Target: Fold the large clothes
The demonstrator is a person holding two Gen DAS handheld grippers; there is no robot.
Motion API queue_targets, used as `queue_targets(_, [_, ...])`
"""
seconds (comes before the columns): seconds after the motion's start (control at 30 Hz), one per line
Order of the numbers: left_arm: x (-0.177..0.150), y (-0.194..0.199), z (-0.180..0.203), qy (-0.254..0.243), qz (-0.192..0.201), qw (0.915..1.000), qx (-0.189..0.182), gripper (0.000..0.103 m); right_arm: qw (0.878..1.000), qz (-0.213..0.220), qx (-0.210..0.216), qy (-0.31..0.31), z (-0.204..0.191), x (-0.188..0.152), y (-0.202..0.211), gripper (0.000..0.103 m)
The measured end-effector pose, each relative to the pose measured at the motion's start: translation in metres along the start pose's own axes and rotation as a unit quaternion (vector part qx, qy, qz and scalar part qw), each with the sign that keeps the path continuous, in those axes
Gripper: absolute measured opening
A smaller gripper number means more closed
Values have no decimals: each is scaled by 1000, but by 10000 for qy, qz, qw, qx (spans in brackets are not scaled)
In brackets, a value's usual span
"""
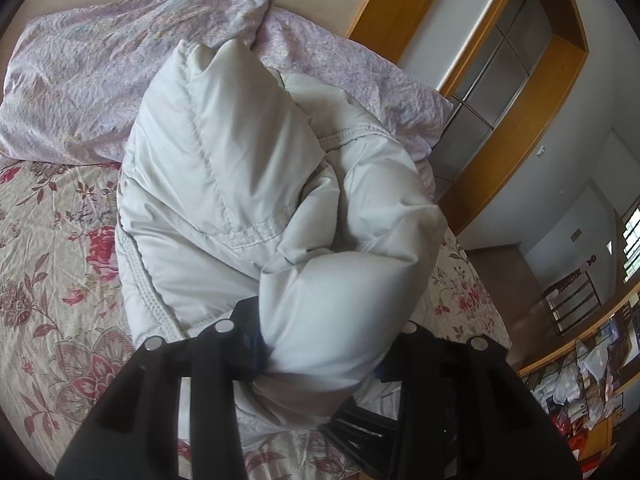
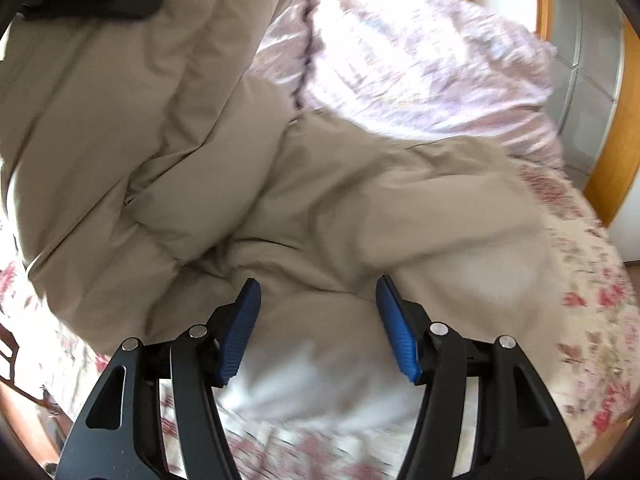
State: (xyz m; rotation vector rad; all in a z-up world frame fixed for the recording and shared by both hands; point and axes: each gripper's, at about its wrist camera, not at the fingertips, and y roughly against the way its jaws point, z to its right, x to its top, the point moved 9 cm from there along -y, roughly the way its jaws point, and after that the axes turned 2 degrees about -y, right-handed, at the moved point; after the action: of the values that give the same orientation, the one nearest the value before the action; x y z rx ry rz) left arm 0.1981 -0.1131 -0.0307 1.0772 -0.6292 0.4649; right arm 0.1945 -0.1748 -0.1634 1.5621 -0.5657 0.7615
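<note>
Your left gripper [image 1: 320, 344] has its fingers clamped on a puffy fold of the white padded jacket [image 1: 240, 168], which lies bunched on the bed [image 1: 52, 264] below the pillow [image 1: 100, 72]. Your right gripper [image 2: 318, 320] spreads its fingers wide just above the jacket, gripping nothing.

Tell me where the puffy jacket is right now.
The puffy jacket lies bunched on the flowered bedspread, just below the lilac pillow, one padded fold caught in the left gripper.

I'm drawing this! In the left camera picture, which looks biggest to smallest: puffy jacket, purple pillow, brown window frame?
1. Puffy jacket, though it's nearest the camera.
2. Purple pillow.
3. Brown window frame, farther away, so really bigger than it looks.
</note>
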Motion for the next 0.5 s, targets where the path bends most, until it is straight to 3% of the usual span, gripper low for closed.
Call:
queue_targets(0.23, [-7,-19,33,-243,-154,9994,-209,38,9985,10,-342,-417,55,-11,5,61])
queue_targets(0.5, [-24,-48,73,-515,-457,9964,-486,38,9980,112,-416,-473,63,-25,12,61])
